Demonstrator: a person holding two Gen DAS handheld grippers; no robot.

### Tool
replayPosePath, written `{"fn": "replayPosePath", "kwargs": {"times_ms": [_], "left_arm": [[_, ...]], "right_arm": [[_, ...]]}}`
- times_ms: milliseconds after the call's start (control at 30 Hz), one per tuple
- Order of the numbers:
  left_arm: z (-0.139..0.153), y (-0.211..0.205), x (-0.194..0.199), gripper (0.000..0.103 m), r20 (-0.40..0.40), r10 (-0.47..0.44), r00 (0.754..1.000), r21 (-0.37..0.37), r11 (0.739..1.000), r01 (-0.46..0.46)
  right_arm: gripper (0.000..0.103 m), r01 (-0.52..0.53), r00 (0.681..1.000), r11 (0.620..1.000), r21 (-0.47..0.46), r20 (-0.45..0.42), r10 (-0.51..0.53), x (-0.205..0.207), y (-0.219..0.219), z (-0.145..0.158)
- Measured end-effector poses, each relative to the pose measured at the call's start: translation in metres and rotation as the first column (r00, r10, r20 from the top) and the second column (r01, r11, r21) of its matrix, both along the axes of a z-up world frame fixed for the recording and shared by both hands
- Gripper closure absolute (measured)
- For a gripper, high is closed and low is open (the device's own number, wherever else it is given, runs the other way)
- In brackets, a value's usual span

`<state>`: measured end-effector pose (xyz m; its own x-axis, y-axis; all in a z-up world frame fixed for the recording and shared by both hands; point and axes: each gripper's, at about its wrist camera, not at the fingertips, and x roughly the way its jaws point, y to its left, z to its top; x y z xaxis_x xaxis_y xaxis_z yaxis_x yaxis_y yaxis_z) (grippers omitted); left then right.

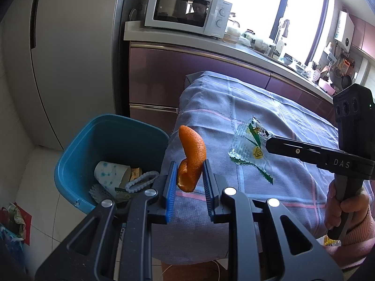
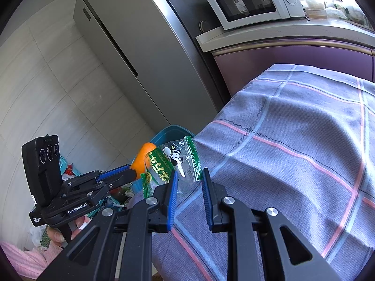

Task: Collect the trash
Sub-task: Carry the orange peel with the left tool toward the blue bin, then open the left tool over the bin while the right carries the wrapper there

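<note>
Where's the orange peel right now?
The orange peel is pinched in the left gripper, held just right of the blue bin, at the cloth-covered table's edge.

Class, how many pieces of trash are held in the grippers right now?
2. Orange peel in the left gripper, beside the bin; clear wrapper in the right gripper, over the table's edge.

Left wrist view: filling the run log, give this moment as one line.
left tongs: shut on curled orange peel | right tongs: shut on clear green-printed plastic wrapper | blue plastic bin: below left
</note>
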<state>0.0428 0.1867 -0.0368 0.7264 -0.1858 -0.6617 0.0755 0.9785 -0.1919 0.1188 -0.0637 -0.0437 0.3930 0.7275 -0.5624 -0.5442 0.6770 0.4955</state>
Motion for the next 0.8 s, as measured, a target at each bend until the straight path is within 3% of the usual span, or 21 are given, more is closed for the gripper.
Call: {"fn": "replayPosePath", "kwargs": {"times_ms": [667,800], "left_arm": [[0.002,0.022,0.0,0.081,0.002,0.06,0.998,0.017,0.998,-0.06],[0.001,0.025,0.001,0.087,0.001,0.066,0.998,0.016,0.998,-0.066]], "right_arm": [[0.084,-0.057,0.998,0.998,-0.011,0.017,0.057,0.003,0.031,0.008],[0.084,-0.069,0.997,0.998,-0.015,0.02,0.069,0.003,0.036,0.011]]}}
